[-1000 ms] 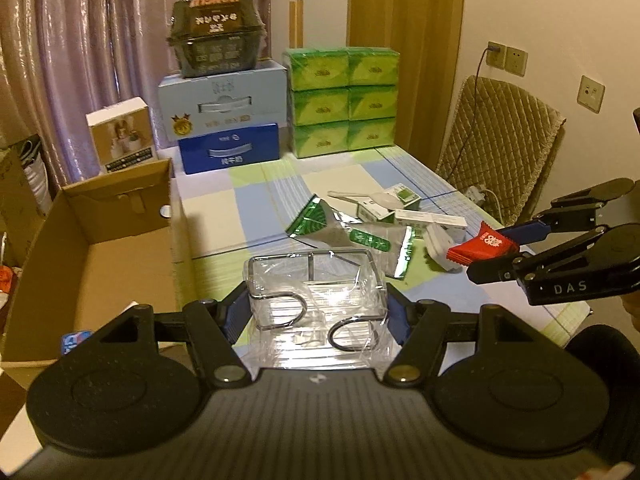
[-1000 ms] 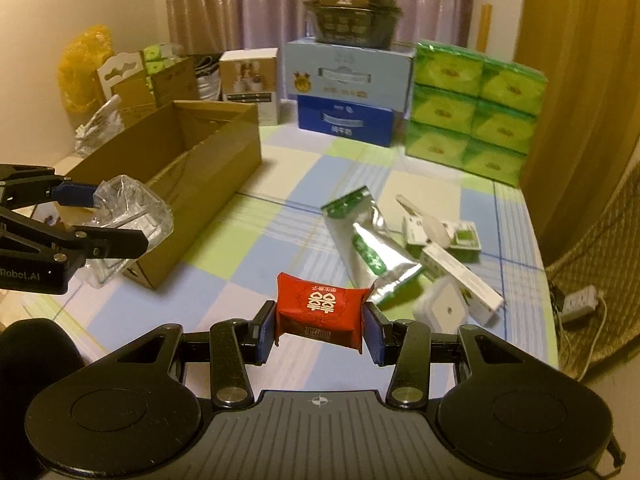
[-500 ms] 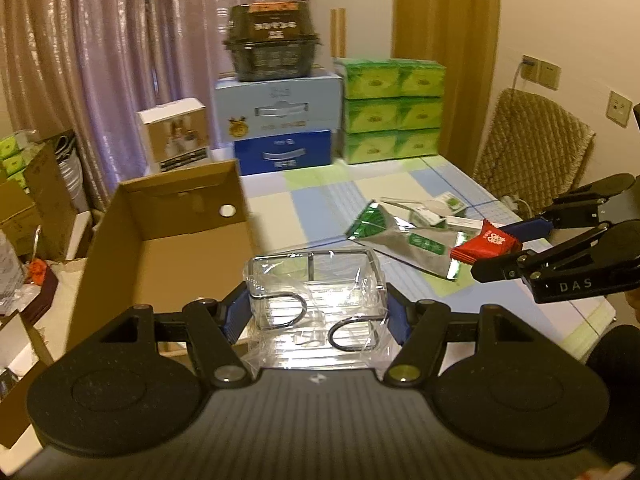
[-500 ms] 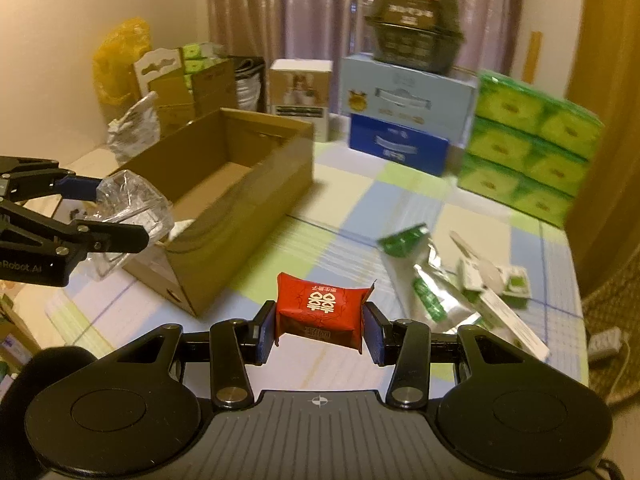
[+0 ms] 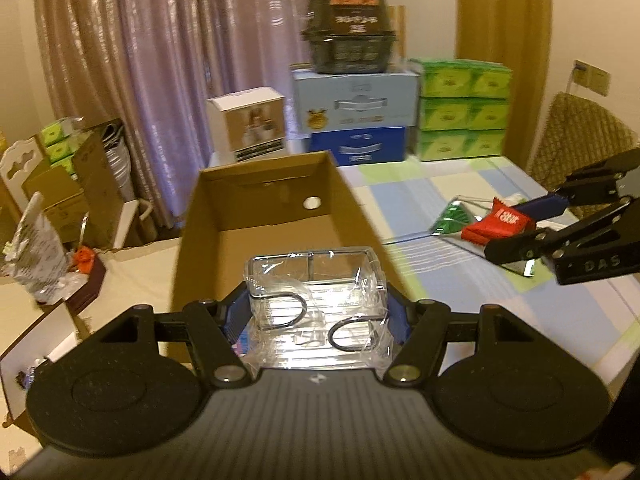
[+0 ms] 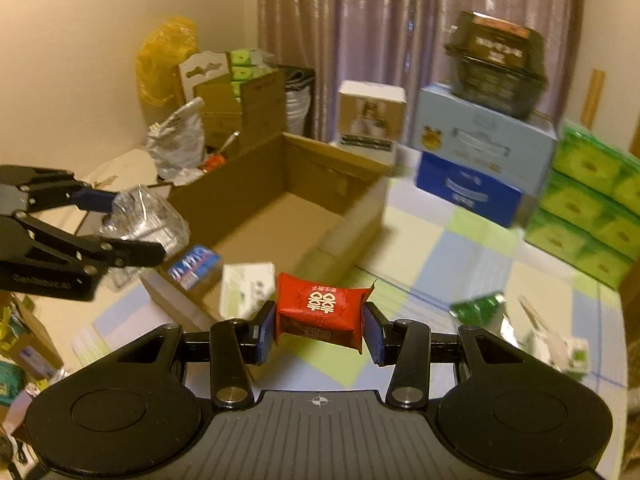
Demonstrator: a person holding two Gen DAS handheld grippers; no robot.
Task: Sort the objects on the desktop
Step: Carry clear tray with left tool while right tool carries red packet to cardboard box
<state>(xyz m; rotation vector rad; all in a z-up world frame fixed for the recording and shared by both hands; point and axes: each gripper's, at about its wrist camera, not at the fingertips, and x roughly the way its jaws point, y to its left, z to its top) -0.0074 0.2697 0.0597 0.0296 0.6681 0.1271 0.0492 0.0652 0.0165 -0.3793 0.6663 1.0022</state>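
Since the earlier frames both tongs have swung left toward the cardboard box; it was off to the side a second ago and now fills the centre of the left wrist view.

Left tongs: clenched on a clear plastic container with crinkled film wrap, two dark wire loops visible through its front wall. Container held above the near end of the box, over the opening. Seen from the right wrist, the same left tongs sit at the left edge, the clear bundle gripped between the blue pads, level with the box's near-left corner.

Right tongs: clenched on a red packet with white characters on its face, pads pressing both ends. Packet held in the air just beside the near end of the box, over the checked cloth of the bench. From the left wrist, the right tongs enter from the right with the red packet between them, above the bench.

Inside the near end of the box: a blue-and-white packet and a white carton, both blurred.

Left on the bench, right side: a green foil pouch and small white cartons, well apart from the box.

Far edge of the bench: stacked blue boxes, green packs. Right wrist view shows motion blur.
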